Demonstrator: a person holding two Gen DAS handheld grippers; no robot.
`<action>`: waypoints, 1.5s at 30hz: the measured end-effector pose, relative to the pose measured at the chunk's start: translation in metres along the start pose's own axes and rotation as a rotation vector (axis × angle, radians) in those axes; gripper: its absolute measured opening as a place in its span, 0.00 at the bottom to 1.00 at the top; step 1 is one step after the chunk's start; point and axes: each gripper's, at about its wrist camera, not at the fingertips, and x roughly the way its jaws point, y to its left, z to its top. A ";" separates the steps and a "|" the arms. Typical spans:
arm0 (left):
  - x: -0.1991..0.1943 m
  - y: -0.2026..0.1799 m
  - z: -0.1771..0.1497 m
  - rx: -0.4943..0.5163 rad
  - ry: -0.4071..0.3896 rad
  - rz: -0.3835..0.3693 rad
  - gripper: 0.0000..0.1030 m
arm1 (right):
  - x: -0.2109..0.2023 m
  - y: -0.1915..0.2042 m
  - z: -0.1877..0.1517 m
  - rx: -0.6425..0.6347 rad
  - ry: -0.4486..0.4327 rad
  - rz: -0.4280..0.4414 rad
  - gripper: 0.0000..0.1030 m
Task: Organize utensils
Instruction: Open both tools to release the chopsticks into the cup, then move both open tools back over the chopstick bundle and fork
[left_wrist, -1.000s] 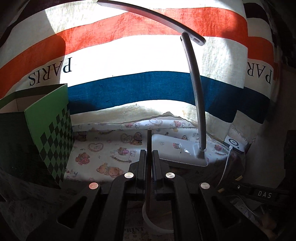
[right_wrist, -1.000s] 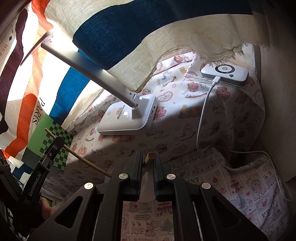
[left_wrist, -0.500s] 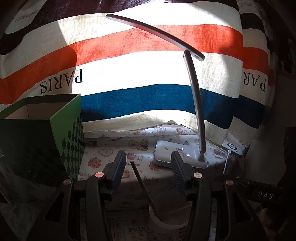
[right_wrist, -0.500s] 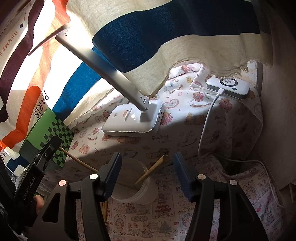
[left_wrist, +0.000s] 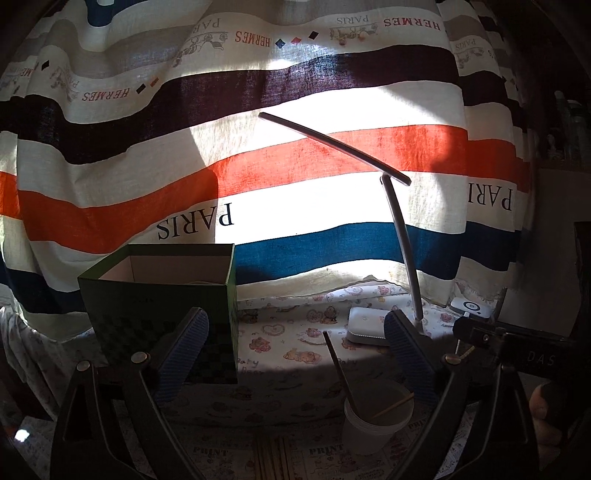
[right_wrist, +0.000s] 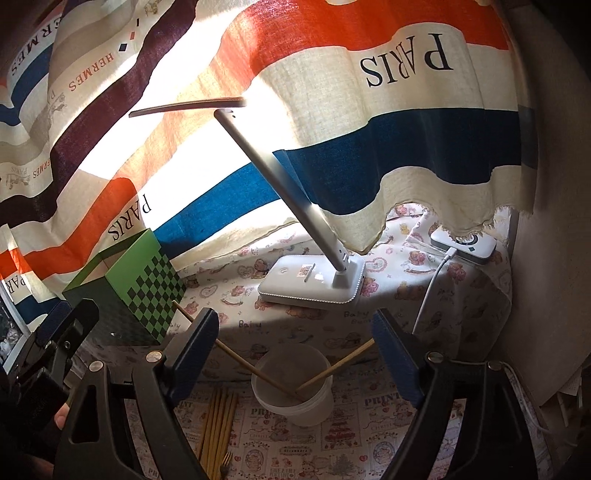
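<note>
Jaws just opened wide on left gripper (left_wrist: 295, 354) and right gripper (right_wrist: 291, 354), nothing held. Two chopsticks (right_wrist: 236, 356) in cup (right_wrist: 293, 398). Only right view shows loose chopstick bundle (right_wrist: 219, 424) clearly.

My left gripper (left_wrist: 295, 354) and right gripper (right_wrist: 293, 354) are black plastic frames, each with two blue ribbed pads (right_wrist: 192, 354) and brass-coloured screws (left_wrist: 139, 357); white "DAS" lettering marks the housing at 3 o'clock in my left view.

Both wrist views low over the table, facing the curtain, sharing white cup (left_wrist: 376, 419) (right_wrist: 293, 384), lamp (left_wrist: 369, 325) (right_wrist: 314, 280)
</note>
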 end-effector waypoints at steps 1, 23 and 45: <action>-0.009 0.005 -0.002 0.007 -0.017 0.017 0.95 | -0.002 0.005 -0.001 -0.006 0.000 0.015 0.84; -0.080 0.080 -0.103 -0.014 -0.016 0.157 0.99 | -0.011 0.069 -0.112 -0.168 0.017 -0.020 1.00; -0.019 0.132 -0.153 -0.161 0.235 0.211 0.99 | 0.036 0.074 -0.163 -0.170 0.095 0.002 0.76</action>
